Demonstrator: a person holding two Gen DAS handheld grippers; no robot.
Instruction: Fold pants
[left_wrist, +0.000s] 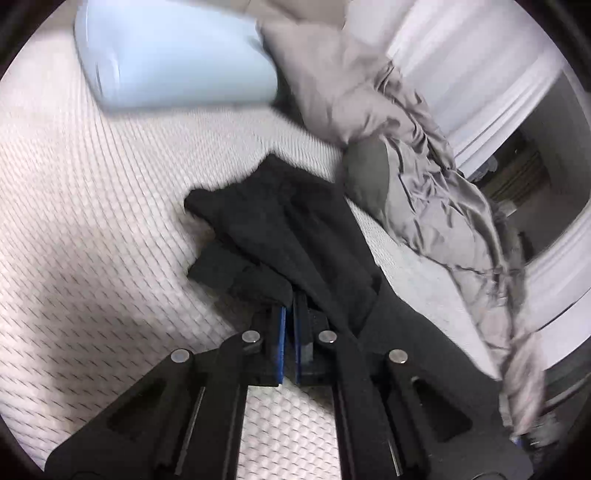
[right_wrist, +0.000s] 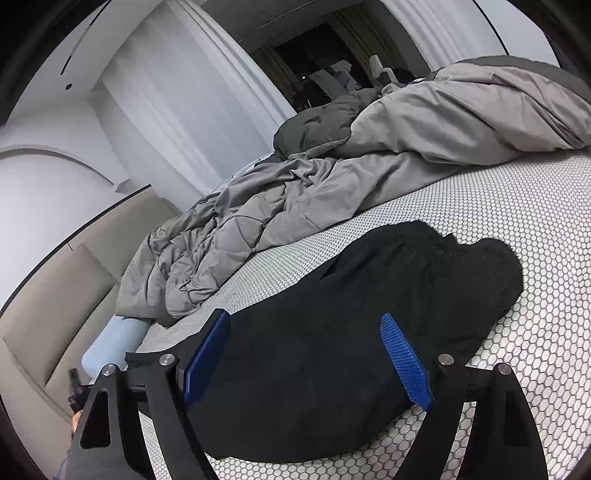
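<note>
The black pants (right_wrist: 369, 332) are lying on the bed (right_wrist: 535, 229), long axis running away from the right tongs (right_wrist: 306, 360), standing apart over them; the left tongs (left_wrist: 290, 314) are seemingly pinching a pants edge.

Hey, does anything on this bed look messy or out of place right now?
Yes. The grey comforter is bunched in a crumpled heap along the far side of the bare mattress instead of spread flat. The black pants lie rumpled, one end bunched up. A pale blue pillow sits at the mattress edge.
</note>
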